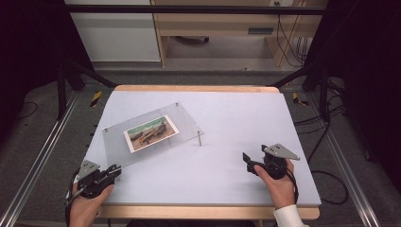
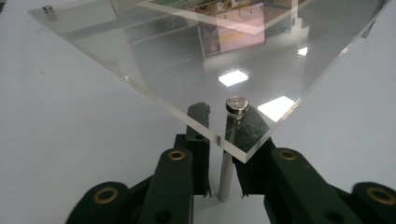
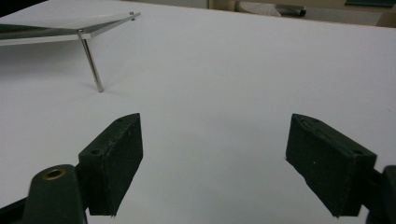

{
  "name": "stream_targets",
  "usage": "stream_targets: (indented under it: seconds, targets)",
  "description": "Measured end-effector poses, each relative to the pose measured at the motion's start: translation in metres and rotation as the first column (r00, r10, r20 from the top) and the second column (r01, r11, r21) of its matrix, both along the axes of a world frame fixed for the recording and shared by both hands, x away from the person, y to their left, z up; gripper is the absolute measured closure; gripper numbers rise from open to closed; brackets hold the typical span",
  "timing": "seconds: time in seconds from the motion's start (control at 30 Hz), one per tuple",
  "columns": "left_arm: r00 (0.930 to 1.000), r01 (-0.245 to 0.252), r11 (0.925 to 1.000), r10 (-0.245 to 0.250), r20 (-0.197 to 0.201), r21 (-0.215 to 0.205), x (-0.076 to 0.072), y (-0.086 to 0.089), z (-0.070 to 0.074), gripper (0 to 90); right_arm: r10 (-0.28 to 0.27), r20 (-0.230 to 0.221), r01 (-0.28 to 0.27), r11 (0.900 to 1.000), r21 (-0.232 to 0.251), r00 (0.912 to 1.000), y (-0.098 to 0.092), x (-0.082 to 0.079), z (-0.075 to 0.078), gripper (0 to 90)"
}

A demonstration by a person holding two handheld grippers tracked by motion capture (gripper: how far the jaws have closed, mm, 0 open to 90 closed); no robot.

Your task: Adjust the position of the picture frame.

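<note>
Two grippers at the near edge of a white table (image 1: 227,118): left gripper (image 2: 223,154) at the near corner of a clear acrylic plate (image 2: 187,60), narrowed around the metal leg (image 2: 226,172) under that corner, whether actually pinching it hard to tell, pads partly hidden behind the plate's edge; right gripper (image 3: 215,163) released, spread wide over bare tabletop, well apart from the plate. Plate raised on thin metal legs at left-centre, a colour photo (image 1: 151,133) lying on or under it, which one not clear through the glare. Picture subject too small to read. Beyond the table: grey floor, dark frame rails, cables, pale wooden furniture cut off at the top.
</note>
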State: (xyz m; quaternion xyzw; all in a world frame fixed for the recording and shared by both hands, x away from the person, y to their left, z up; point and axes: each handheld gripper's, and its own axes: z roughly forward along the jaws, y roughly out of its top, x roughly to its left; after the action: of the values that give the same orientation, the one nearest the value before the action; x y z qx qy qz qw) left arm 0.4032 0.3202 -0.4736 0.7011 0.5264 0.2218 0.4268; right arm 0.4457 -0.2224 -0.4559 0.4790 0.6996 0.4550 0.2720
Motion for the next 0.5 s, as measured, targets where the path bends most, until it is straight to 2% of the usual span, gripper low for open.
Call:
stream_targets:
  seconds: [0.1, 0.23, 0.33, 0.37, 0.4, 0.43, 0.47, 0.5]
  targets:
    - [1.0000, 0.010, 0.9998, -0.010, 0.002, -0.020, 0.000, -0.001, 0.001, 83.3, 0.014, 0.003, -0.014, 1.000, -0.011, 0.9999, 0.003, 0.000, 0.000, 20.1]
    - [1.0000, 0.005, 0.9997, -0.005, 0.005, -0.024, 0.000, 0.001, 0.002, 83.7, 0.044, 0.004, -0.044, 0.999, -0.019, 0.9990, 0.012, -0.001, 0.001, 21.1]
    - [1.0000, -0.005, 0.9996, 0.006, 0.008, -0.029, 0.001, 0.003, 0.003, 83.8, 0.109, -0.005, -0.109, 0.993, -0.037, 0.9941, 0.033, 0.002, 0.006, 25.3]
    - [1.0000, -0.005, 0.9996, 0.006, 0.008, -0.029, 0.001, 0.003, 0.003, 83.8, 0.109, -0.005, -0.109, 0.993, -0.037, 0.9941, 0.033, 0.002, 0.006, 25.3]
    - [0.9999, -0.007, 0.9992, 0.008, 0.008, -0.040, 0.002, 0.004, 0.003, 83.8, 0.153, -0.003, -0.153, 0.987, -0.047, 0.9883, 0.048, 0.006, 0.010, 29.7]
    - [0.9999, -0.007, 0.9992, 0.008, 0.008, -0.040, 0.002, 0.004, 0.003, 83.9, 0.153, -0.003, -0.153, 0.987, -0.047, 0.9883, 0.048, 0.006, 0.010, 29.7]
    - [0.9999, -0.008, 0.9989, 0.009, 0.014, -0.047, 0.002, 0.004, 0.004, 84.0, 0.183, -0.005, -0.183, 0.982, -0.051, 0.9832, 0.060, 0.009, 0.014, 32.3]
    - [0.9999, -0.008, 0.9989, 0.009, 0.014, -0.047, 0.002, 0.004, 0.004, 84.0, 0.183, -0.005, -0.183, 0.982, -0.051, 0.9832, 0.060, 0.009, 0.014, 32.3]
